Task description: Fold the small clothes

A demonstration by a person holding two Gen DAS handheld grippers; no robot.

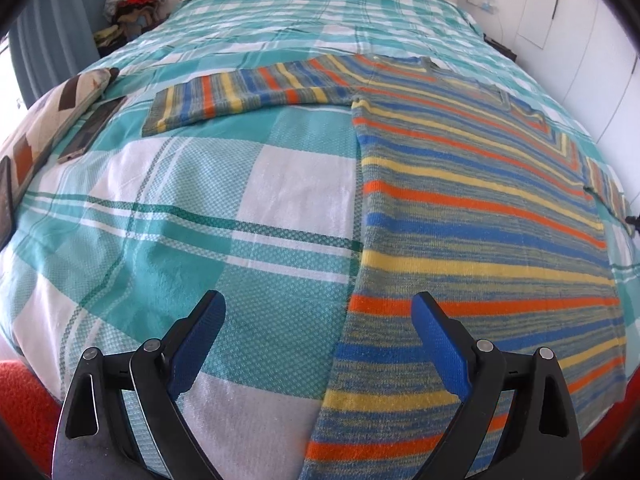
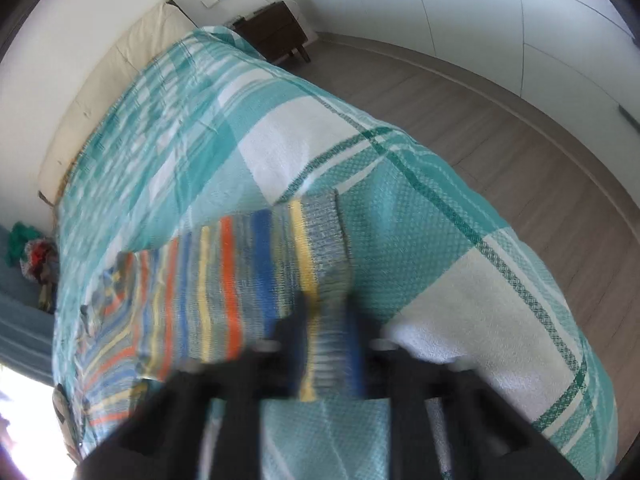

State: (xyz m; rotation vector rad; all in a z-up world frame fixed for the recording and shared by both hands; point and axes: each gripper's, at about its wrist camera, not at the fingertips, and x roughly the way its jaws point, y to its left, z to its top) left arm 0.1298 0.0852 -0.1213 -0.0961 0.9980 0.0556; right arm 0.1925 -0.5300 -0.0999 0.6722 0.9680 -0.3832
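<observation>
A striped knit sweater (image 1: 480,216) in blue, orange, yellow and grey lies flat on the teal plaid bedspread (image 1: 168,216), its left sleeve (image 1: 248,92) stretched out to the left. My left gripper (image 1: 320,312) is open and empty, low over the sweater's bottom left edge, one finger over the bedspread and one over the sweater. In the blurred right wrist view my right gripper (image 2: 328,312) is shut on the cuff end of the sweater's right sleeve (image 2: 240,272), held just above the bedspread (image 2: 440,248).
A patterned cushion (image 1: 52,120) and a dark flat device (image 1: 92,128) lie at the bed's left edge. A pile of clothes (image 1: 132,0) sits at the far left. A cream headboard (image 2: 120,80), a dark nightstand (image 2: 276,32) and wooden floor (image 2: 540,160) show to the right.
</observation>
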